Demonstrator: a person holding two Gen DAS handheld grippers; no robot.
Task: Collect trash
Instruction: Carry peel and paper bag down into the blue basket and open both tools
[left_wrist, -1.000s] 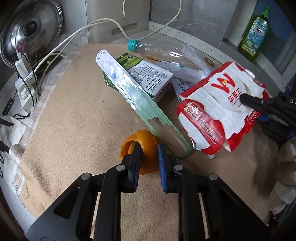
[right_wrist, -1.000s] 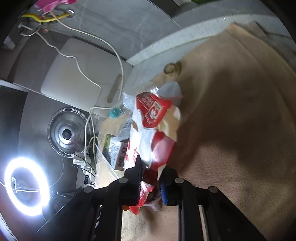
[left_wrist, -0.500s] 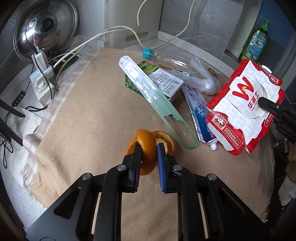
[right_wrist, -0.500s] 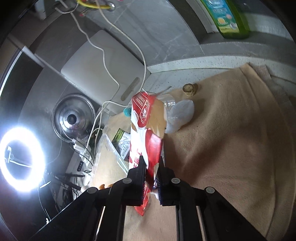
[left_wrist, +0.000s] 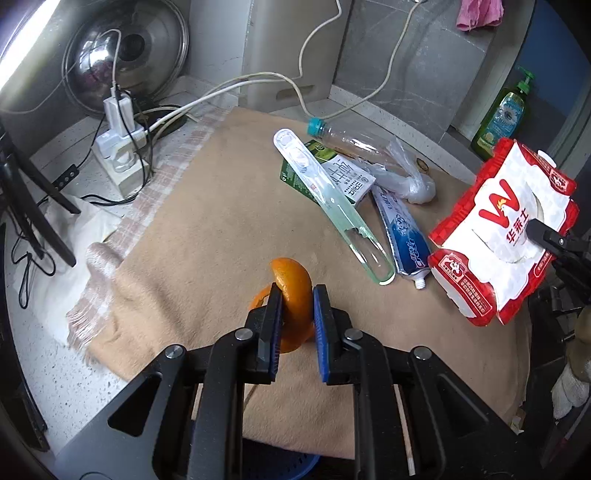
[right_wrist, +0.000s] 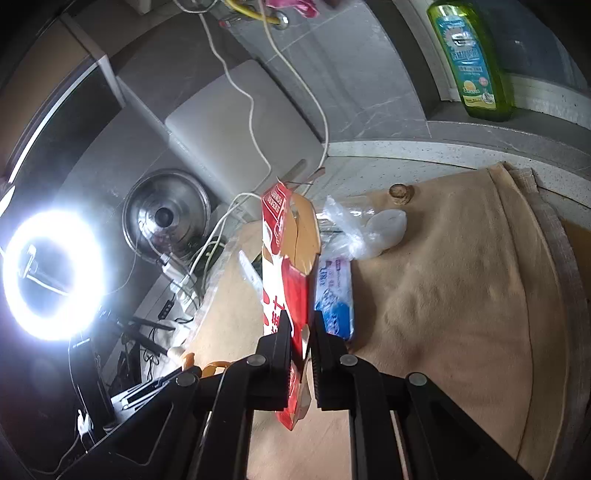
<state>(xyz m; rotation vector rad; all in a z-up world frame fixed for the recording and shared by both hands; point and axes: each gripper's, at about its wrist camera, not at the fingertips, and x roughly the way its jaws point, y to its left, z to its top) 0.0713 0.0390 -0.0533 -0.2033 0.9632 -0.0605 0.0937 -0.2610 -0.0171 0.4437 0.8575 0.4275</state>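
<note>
In the left wrist view, the left gripper (left_wrist: 297, 295) is closed tight on a curl of orange peel (left_wrist: 291, 291), waxy, bright and bent like a hook, held up clear of the tan cloth (left_wrist: 192, 258) that covers the counter. At the right edge the right gripper (left_wrist: 532, 227) pinches a flattened red and white carton (left_wrist: 498, 229), thin printed card, creased and torn at the corners, also off the cloth. So two pieces are in hand, and I judge the job only partly done: a clear plastic bottle (left_wrist: 347, 140) with a teal cap, a knotted plastic bag (left_wrist: 410, 181), a green and white box (left_wrist: 343, 173), a long clear toothbrush case (left_wrist: 332, 199) leaning across that box, and a squeezed blue toothpaste tube (left_wrist: 406, 236) lie close together on the cloth. A blue rim low in the frame may be a bin, though too little shows to be sure. In the right wrist view, the right gripper (right_wrist: 301, 325) is nearly shut, its pads pressing the carton (right_wrist: 284, 266) edge-on, brown inside and glossy red outside, with the toothpaste tube (right_wrist: 334, 295) just beside it on the soft, slightly napped cloth (right_wrist: 461, 295).
</note>
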